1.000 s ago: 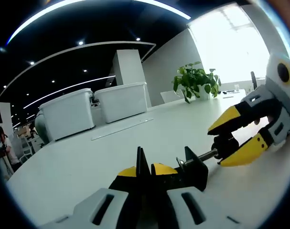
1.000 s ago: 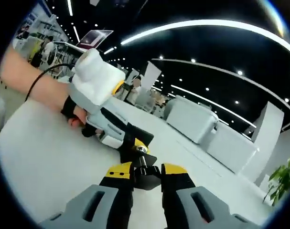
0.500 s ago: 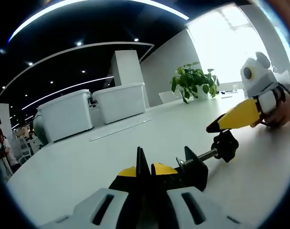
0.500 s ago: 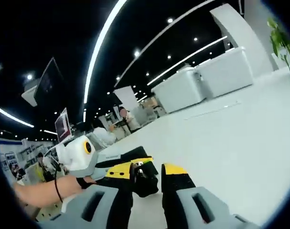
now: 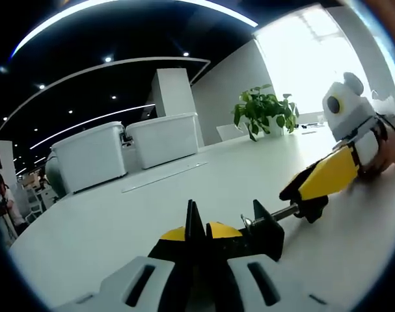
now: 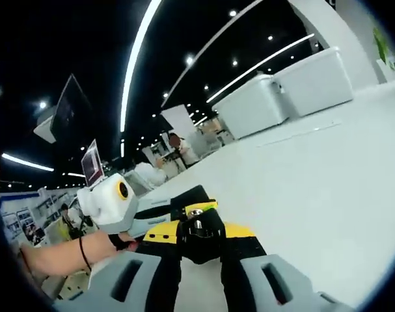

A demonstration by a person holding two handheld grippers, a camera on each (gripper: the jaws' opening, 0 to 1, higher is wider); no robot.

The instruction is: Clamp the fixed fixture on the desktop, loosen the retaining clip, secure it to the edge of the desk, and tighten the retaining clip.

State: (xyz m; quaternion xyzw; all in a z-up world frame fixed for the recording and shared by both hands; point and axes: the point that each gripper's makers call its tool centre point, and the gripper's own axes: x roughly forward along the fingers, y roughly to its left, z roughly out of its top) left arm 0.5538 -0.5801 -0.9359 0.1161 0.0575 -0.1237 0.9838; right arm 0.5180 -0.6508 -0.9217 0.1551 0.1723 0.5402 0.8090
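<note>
Black fixture [image 5: 259, 229] between both claws.

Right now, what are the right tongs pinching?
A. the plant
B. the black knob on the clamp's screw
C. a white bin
B: in the right gripper view the right tongs close around the black knob; the plant and white bins stand far across the desk.

Window [image 5: 314, 58] glare blown out — ceiling dim (strip lights), edges warped.
</note>
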